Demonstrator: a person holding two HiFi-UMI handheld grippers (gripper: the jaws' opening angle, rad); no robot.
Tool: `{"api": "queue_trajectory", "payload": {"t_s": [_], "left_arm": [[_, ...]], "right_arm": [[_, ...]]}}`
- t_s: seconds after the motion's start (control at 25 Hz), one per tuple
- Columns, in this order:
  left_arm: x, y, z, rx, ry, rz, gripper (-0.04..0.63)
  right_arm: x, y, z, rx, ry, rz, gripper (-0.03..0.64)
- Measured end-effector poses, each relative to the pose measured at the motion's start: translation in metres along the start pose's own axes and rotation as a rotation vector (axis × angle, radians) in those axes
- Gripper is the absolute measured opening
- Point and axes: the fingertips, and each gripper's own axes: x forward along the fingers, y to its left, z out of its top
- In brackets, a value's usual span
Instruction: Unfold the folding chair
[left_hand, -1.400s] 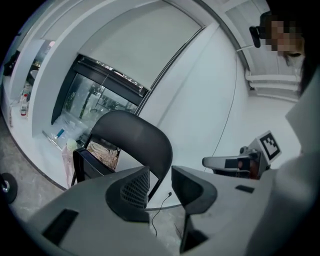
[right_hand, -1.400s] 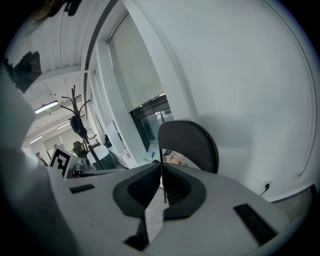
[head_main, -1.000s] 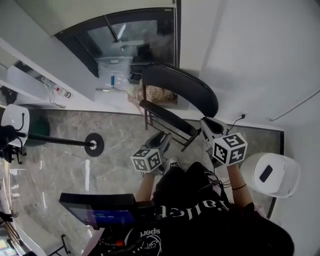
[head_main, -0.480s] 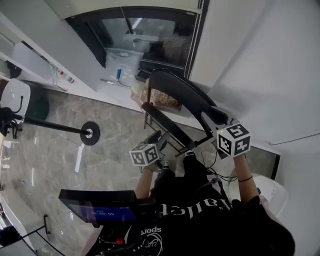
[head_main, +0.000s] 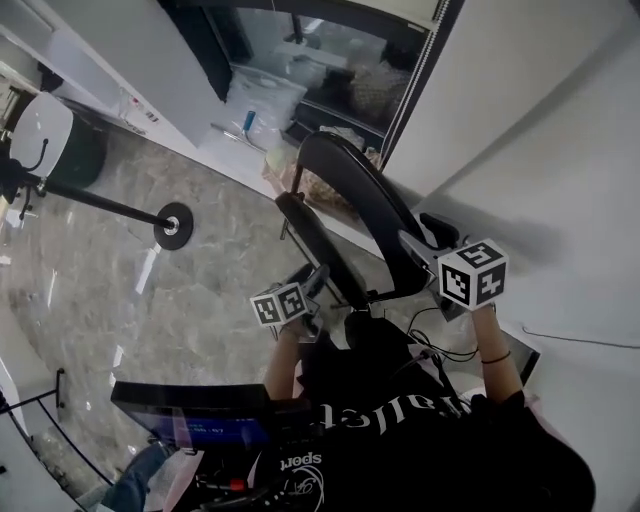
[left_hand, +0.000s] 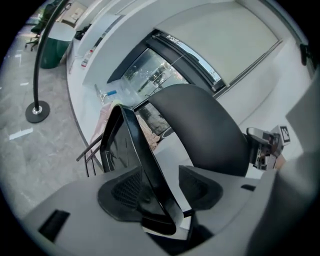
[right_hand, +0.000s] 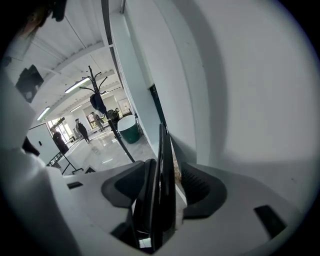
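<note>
The black folding chair (head_main: 372, 205) with the curved plastic backrest stood on the grey marble floor (head_main: 110, 300), close by the white wall (head_main: 530, 120). Left claw (head_main: 316, 282) was down at the front edge of the flat black seat (head_main: 305, 232), jaws opening, the edge between them but not pinched. Right claw (head_main: 418, 246) straddled the backrest's rim, jaws spreading too, not clamped on it.

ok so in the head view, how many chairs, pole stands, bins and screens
chair: 1
pole stand: 1
bin: 1
screen: 1
total: 4
</note>
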Motion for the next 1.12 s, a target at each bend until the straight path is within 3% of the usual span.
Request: {"api": "queue_trajectory", "payload": {"t_s": [0.12,0.32,0.52,0.8,0.92,1.08,1.12], "left_arm": [[0.012,-0.002,-0.005,-0.062,-0.019,-0.034,0.218],[0.030,0.011,-0.006,-0.101,-0.026,-0.003,0.235],[0.045,0.020,0.000,-0.193,-0.070,-0.015,0.235],[0.069,0.023,-0.008,-0.258,-0.069,-0.044,0.235],[0.076,0.024,-0.007,-0.314,-0.091,-0.072,0.235],[0.079,0.022,-0.001,-0.387,-0.144,-0.092,0.228],[0.079,0.023,0.000,-0.397,-0.155,-0.088,0.194]], "right_arm": [[0.011,-0.004,-0.007,-0.001,0.045,0.053,0.213],[0.030,-0.004,-0.013,-0.018,0.106,0.119,0.213],[0.044,0.005,-0.004,-0.003,0.112,0.193,0.212],[0.057,0.010,-0.003,-0.011,0.125,0.246,0.209],[0.059,0.008,-0.002,0.019,0.113,0.262,0.144],[0.058,0.010,-0.001,0.055,0.104,0.286,0.137],[0.059,0.010,-0.001,0.054,0.103,0.288,0.137]]}}
